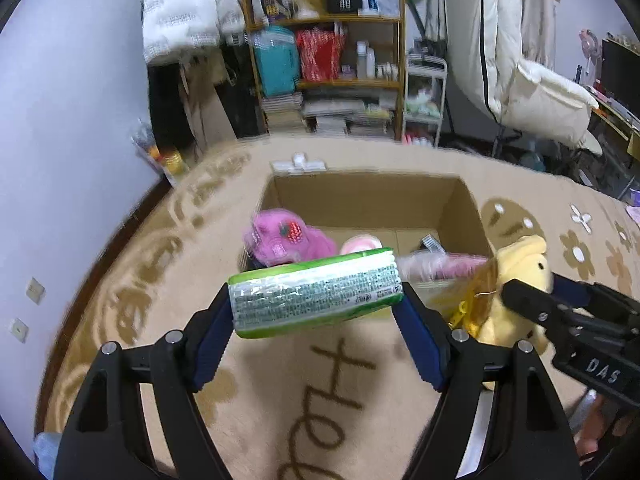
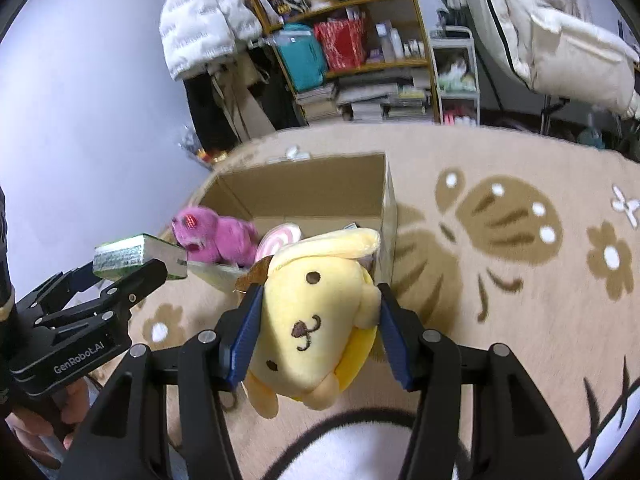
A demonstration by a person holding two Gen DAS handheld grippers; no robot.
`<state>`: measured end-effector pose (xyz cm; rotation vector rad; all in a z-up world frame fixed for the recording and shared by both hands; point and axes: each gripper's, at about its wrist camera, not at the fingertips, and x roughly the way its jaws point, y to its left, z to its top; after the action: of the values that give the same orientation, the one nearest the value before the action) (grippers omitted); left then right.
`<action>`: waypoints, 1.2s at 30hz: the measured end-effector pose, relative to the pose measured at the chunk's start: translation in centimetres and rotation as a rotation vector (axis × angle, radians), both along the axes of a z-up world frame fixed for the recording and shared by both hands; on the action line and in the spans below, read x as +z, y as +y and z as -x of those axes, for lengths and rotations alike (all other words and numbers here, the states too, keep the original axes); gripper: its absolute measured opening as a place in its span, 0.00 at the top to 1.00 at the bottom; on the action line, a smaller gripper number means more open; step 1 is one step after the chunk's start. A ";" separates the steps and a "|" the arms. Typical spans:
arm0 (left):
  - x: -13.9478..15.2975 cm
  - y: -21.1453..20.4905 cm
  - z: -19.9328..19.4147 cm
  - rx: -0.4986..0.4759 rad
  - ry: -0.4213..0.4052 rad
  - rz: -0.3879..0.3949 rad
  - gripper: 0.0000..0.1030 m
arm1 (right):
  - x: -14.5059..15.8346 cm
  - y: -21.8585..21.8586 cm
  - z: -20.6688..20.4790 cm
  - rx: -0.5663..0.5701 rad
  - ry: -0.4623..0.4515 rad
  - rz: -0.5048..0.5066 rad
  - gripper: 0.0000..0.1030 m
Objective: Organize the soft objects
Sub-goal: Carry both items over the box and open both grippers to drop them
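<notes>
My left gripper (image 1: 316, 300) is shut on a green tissue pack (image 1: 316, 292), held above the rug just in front of the open cardboard box (image 1: 464, 208). My right gripper (image 2: 320, 312) is shut on a yellow dog plush (image 2: 316, 320), held near the box's front right corner. The plush also shows in the left wrist view (image 1: 516, 280), and the tissue pack in the right wrist view (image 2: 136, 254). Inside the box lie a pink plush (image 1: 284, 240) and a pink-and-white round soft thing (image 1: 360, 244).
The box (image 2: 388, 196) stands on a beige rug (image 1: 340, 380) with brown flowers and lettering. Behind it are a cluttered wooden shelf (image 1: 328, 80), a white cart (image 1: 424, 96), hanging white coats (image 1: 520, 60) and a wall on the left.
</notes>
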<state>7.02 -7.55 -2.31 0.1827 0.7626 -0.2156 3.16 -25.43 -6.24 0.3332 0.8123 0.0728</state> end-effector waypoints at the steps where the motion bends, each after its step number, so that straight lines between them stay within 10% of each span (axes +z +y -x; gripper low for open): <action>1: 0.6 -0.1 0.1 0.002 -0.023 -0.006 0.25 | 0.2 -0.1 -0.1 0.002 -0.009 0.000 0.43; 18: 1.5 -3.4 -3.5 -0.039 -0.143 -0.053 0.25 | 2.9 -1.8 -3.2 -0.004 -0.181 -0.032 0.43; 36: -1.7 -4.4 -7.3 -0.050 -0.111 -0.028 0.24 | -1.6 -2.5 -9.1 0.009 -0.132 -0.063 0.38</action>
<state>14.35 -11.95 -3.97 0.2382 0.6520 -0.2404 12.27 -27.95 -7.81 0.3802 0.6814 0.1283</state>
